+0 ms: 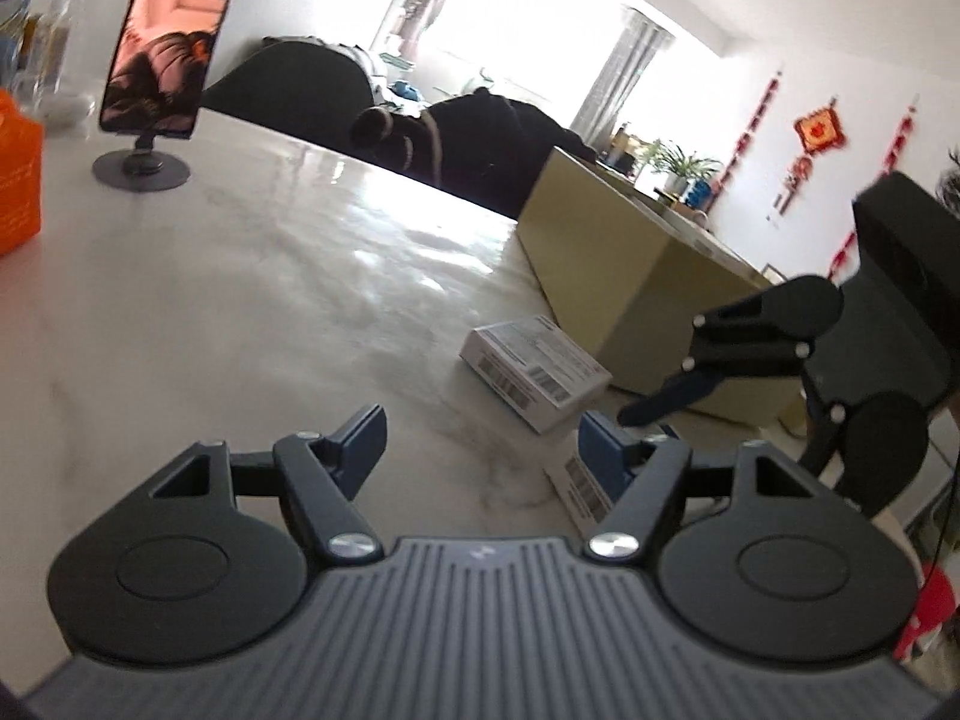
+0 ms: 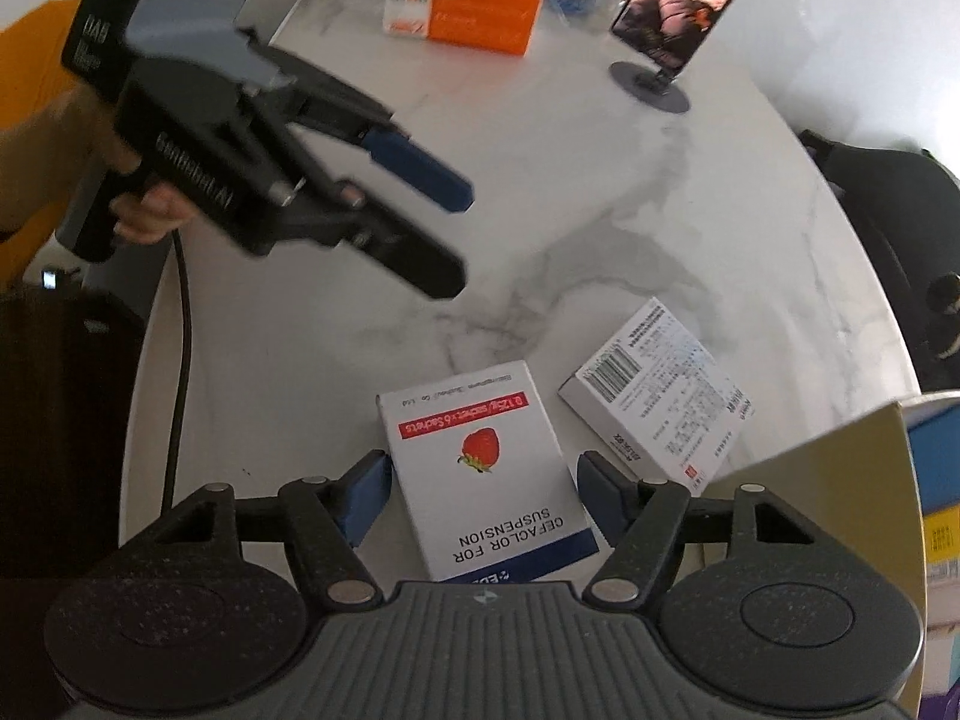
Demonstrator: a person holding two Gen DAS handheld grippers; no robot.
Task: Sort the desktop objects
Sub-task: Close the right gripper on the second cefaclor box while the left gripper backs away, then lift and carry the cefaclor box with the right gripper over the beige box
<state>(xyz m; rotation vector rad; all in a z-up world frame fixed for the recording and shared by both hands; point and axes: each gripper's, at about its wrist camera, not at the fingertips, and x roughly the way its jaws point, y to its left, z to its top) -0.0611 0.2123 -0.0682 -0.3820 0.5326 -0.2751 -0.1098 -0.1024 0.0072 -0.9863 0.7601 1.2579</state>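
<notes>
Right wrist view, right hand-held gripper (image 2: 480, 495) open astride strawberry box (image 2: 480, 480)

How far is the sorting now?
Done: the cardboard box seems to hold some packs already. In hand: nothing; the right gripper straddles the strawberry box, jaws open. Left: that box and the barcode box. The left gripper is open too.

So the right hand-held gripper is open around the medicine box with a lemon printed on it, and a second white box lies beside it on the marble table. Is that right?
Not quite: the right wrist view shows a strawberry, not a lemon, on the medicine box. The rest holds: the right hand-held gripper is open around it, and the second white box lies beside it on the marble table.
</notes>
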